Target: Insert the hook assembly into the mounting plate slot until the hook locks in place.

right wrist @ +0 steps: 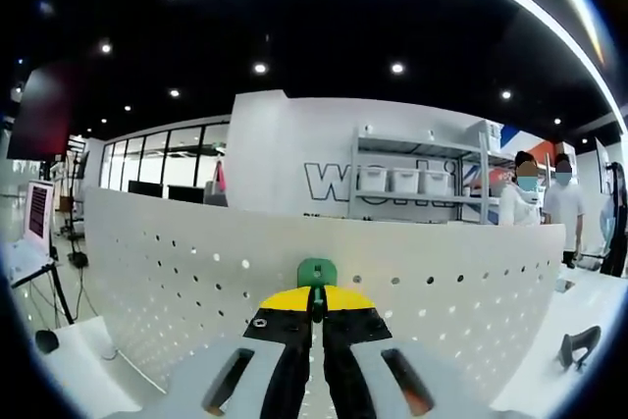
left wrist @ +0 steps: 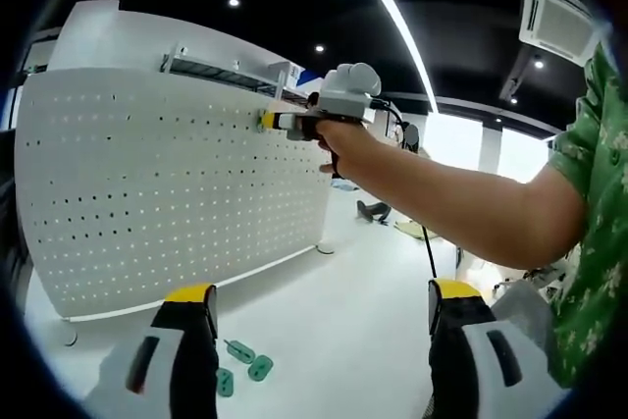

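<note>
1. In the left gripper view, the left gripper [left wrist: 324, 326] is hovering low over the white tabletop [left wrist: 343, 331] with its jaws standing wide apart and holding nothing. At about 7 o'clock, spare green hooks [left wrist: 242, 364] are lying on the tabletop just beside the left jaw. Toward 12 o'clock, the right gripper [left wrist: 280, 122], carried by the person's hand [left wrist: 345, 144], is reaching to the upper edge of the white pegboard [left wrist: 177, 193].

2. In the right gripper view, the right gripper [right wrist: 316, 306] is holding its jaws clamped together on the green hook [right wrist: 317, 271], which is sitting at 12 o'clock from the jaw tips, against the pegboard [right wrist: 442, 291] near its top edge.

3. Judging by this, the insertion step is underway; the next move is probably calling for a steady push into the slot until the hook locks. Whether it is seated already, I cannot tell.

4. Open room is lying to either side along the pegboard; its top edge is close, so little margin is remaining upward.
</note>
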The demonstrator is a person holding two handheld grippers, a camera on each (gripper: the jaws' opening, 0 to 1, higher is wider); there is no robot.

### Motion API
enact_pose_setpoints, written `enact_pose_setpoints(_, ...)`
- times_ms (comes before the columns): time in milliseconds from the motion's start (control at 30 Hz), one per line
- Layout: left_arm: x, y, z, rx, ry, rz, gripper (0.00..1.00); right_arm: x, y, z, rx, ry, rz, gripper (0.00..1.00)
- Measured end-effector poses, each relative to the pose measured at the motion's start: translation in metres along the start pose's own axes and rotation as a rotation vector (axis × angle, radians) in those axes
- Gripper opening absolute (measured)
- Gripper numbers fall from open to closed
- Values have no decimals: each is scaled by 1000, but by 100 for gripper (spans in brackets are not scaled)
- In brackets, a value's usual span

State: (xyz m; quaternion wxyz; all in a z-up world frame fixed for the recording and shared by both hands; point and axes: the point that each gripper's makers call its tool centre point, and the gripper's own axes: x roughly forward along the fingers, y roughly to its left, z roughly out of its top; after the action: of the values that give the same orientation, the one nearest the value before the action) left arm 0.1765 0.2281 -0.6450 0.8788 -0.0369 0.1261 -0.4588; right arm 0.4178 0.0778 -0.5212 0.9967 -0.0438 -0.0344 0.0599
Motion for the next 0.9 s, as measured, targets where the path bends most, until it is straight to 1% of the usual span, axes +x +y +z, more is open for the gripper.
enact_pose_setpoints(167,0,0,0,1,1,-2,91,1,0,-5,-3,10,0,1)
enact_pose_setpoints(700,0,2,-2,-3,6,3,90,1,1,-7,-6,10,4,1)
enact_pose_setpoints(900,-1,1,-3,-3,9,3,90,1,1,-7,-24,8,4,2)
